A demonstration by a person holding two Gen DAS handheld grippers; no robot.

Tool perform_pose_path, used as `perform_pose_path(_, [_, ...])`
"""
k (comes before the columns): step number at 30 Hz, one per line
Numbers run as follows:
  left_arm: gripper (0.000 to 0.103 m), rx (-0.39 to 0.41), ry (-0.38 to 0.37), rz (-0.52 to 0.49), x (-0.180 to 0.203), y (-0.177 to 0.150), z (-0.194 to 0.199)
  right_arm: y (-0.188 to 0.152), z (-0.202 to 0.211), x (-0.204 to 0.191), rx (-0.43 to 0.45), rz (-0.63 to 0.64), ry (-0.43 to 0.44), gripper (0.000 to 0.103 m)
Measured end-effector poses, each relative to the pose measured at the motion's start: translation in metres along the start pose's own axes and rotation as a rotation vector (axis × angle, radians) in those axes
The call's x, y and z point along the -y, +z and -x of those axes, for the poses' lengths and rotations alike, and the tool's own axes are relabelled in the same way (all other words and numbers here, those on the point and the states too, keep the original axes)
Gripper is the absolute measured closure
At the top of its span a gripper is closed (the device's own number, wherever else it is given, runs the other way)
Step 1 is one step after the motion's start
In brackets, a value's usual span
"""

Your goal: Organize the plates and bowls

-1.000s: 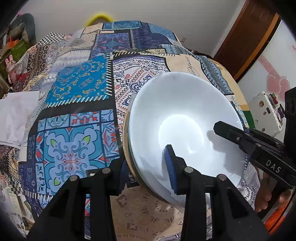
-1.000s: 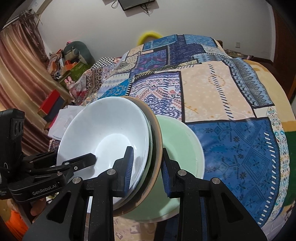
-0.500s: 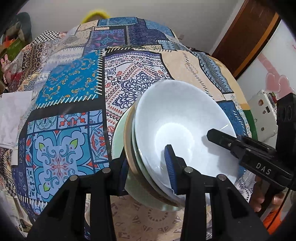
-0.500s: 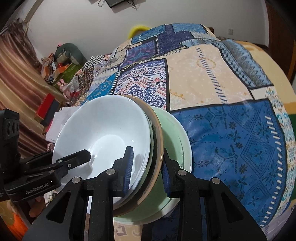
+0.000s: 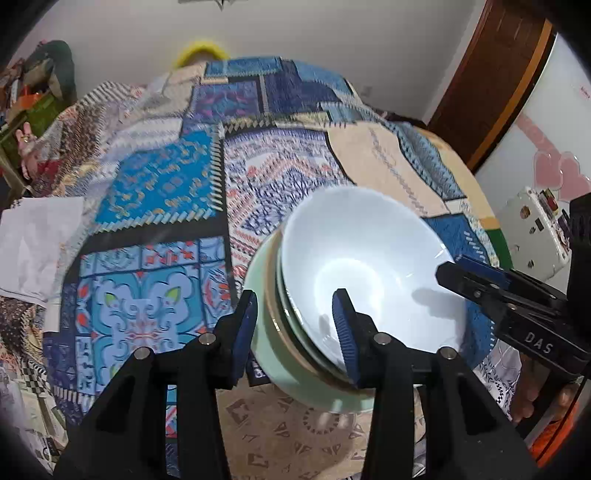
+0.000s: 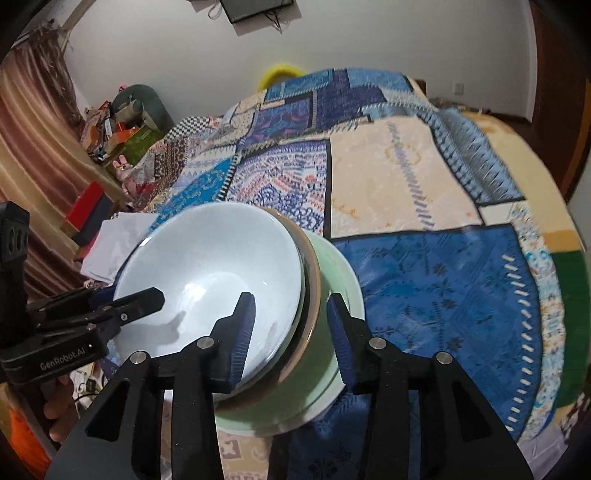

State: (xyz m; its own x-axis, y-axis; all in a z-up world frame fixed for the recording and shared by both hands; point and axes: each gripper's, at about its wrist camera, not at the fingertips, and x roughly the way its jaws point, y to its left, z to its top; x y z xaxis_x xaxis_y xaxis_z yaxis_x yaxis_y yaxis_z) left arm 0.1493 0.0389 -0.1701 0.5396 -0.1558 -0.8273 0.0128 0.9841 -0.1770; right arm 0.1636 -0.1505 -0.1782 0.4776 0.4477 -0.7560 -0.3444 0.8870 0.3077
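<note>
Bed with patchwork quilt [image 6: 424, 177], blue, cream and patterned panels. White paper sheets [image 5: 37, 240] on its left edge. Yellow ring-shaped thing [image 6: 281, 72] at the far end against the white wall. Dark screen [image 6: 255, 9] mounted high on that wall. Brown curtain [image 6: 33, 122] left, wooden door [image 5: 495, 74] right. Cluttered boxes [image 6: 118, 129] near the curtain.

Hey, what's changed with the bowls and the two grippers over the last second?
The bowl stack has been set into the green bowl: a second ago it was carried beside and above it. Both grippers, left and right, had been clamped on the stack's rims; their jaws are now opening, with the rims still between them. The white bowl stays on top, and the quilt is unchanged.
</note>
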Motion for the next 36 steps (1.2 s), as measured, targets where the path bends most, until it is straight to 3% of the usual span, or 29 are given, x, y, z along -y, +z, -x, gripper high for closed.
perform_pose_path(7, [0.052,0.128,0.011,0.012,0.001,0.000,0.055,0.006,0.040,-0.016,0.097,0.046,0.009,0.059])
perform_pose_path(11, [0.047,0.249,0.041,-0.006,0.009,-0.003,0.095,0.008,0.070,-0.029,0.184,0.082,0.013,0.051])
perform_pose_path(13, [0.035,0.324,0.060,-0.015,0.014,-0.007,0.119,0.008,0.087,-0.036,0.237,0.106,0.008,0.049])
perform_pose_path(17, [0.034,0.438,0.083,-0.043,0.024,-0.014,0.157,0.005,0.119,-0.046,0.331,0.143,0.005,0.041])
perform_pose_path(19, [0.018,0.488,0.092,-0.053,0.028,-0.018,0.173,0.004,0.135,-0.051,0.386,0.158,0.002,0.036])
perform_pose_path(22, [0.010,0.575,0.109,-0.069,0.035,-0.026,0.196,0.001,0.155,-0.055,0.449,0.180,-0.002,0.032])
perform_pose_path(24, [0.008,0.613,0.117,-0.087,0.040,-0.030,0.207,-0.001,0.166,-0.058,0.492,0.192,-0.004,0.025])
perform_pose_path(28, [0.002,0.668,0.109,-0.089,0.046,-0.038,0.224,-0.005,0.182,-0.064,0.552,0.214,-0.004,0.022])
perform_pose_path(36, [0.000,0.702,0.102,-0.084,0.053,-0.051,0.237,-0.013,0.193,-0.071,0.624,0.238,-0.015,0.000])
